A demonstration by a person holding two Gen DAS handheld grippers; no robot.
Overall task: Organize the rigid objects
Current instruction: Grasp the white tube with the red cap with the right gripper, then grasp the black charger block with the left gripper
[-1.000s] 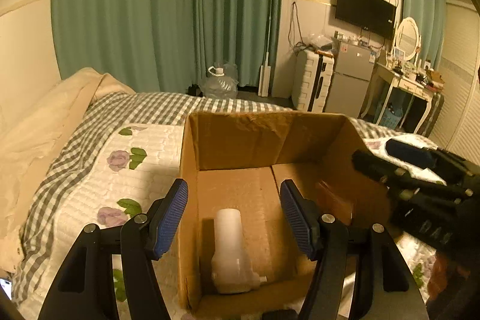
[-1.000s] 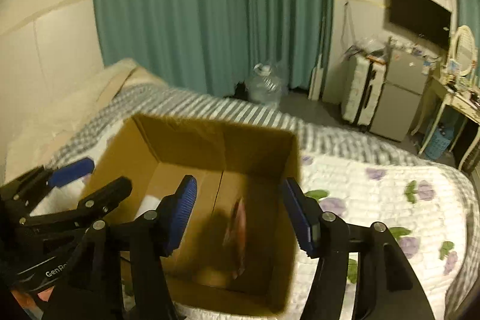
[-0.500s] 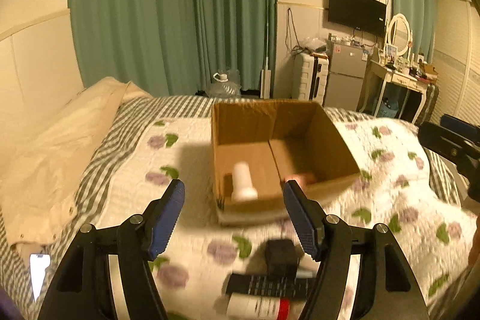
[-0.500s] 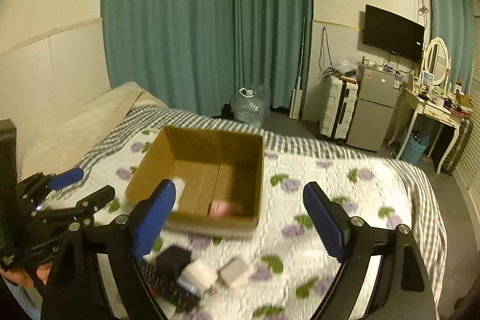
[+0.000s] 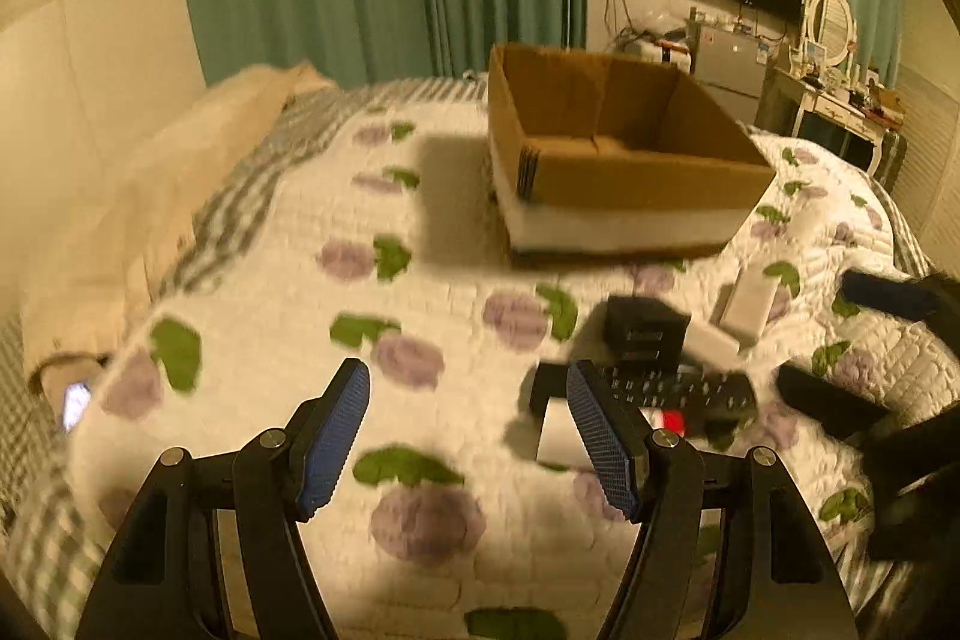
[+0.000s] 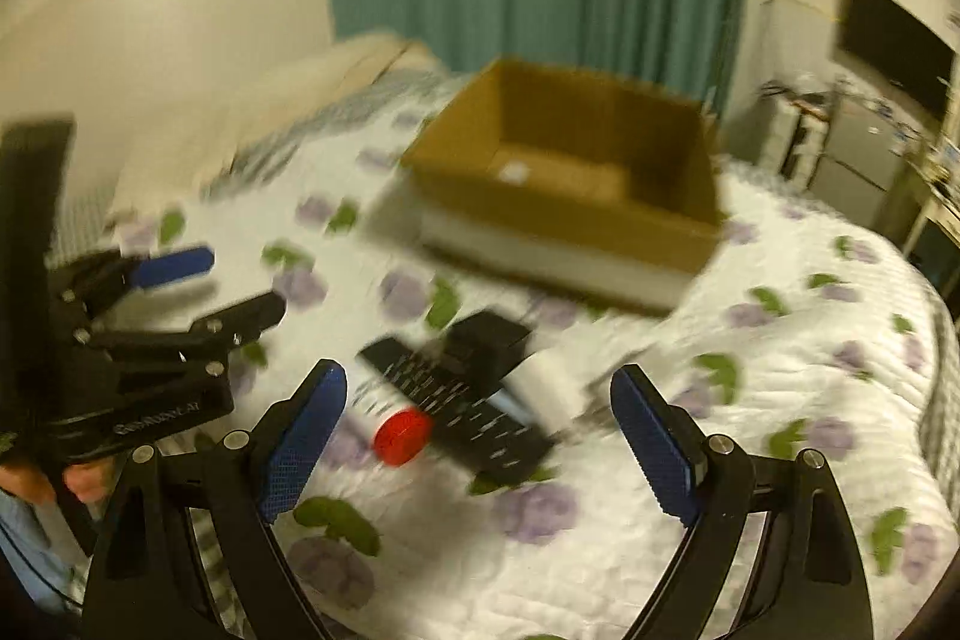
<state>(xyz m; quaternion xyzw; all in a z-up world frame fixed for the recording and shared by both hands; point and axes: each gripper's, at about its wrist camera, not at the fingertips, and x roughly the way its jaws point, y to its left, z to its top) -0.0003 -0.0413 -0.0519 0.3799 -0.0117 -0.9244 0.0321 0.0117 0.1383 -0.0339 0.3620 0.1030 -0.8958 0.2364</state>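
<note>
i have both tools released above the bed (image 5: 258,292): my left tool (image 5: 468,439) grips nothing, and my right tool (image 6: 477,439) hangs spread over a blurred cluster on the quilt. there a black remote control (image 6: 456,409) lies beside a red-capped white bottle (image 6: 396,430), a black box (image 6: 489,340) and a white block (image 6: 549,385). the cardboard box (image 6: 576,214) sits beyond them, near.

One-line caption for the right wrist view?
Open right tool over remote and red-capped bottle on quilt, box beyond.
</note>
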